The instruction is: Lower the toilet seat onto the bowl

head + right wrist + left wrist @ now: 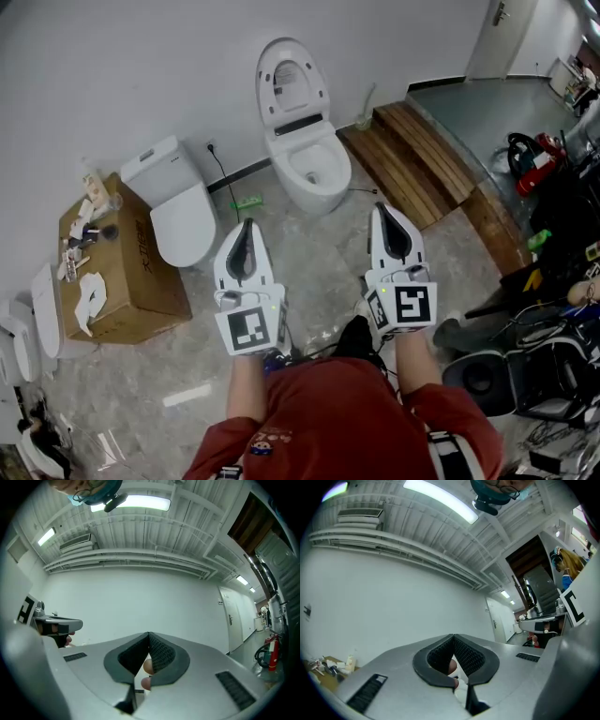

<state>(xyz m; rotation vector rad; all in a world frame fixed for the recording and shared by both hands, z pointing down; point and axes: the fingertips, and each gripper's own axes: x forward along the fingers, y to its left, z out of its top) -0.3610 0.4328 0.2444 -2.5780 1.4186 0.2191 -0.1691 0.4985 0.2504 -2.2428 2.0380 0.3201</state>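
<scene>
Plainly we are at the very start: the toilet seat (292, 82) stands upright against the wall behind the bowl (317, 173), and neither tool touches it. We hold the left gripper (247, 227) and the right gripper (382, 210) side by side, well apart from the toilet, tips aimed roughly toward it.

We judge the step in hand to be the approach. The next move calls for carrying one gripper forward and up to the seat's top edge, spreading its jaws or hooking a tip behind the rim, then tipping the seat down slowly so that it does not slam onto the bowl.

Only the head view shows the toilet, along with a second toilet (178, 208) and a cardboard box (131, 281) off to the left. The two gripper views look up at a bare white wall and a ribbed ceiling, so the seat is absent from them. What they do settle is the grip: the left gripper (453, 636) and the right gripper (148, 633) each have their jaws pressed together at the tips, with nothing pinched between them.
</scene>
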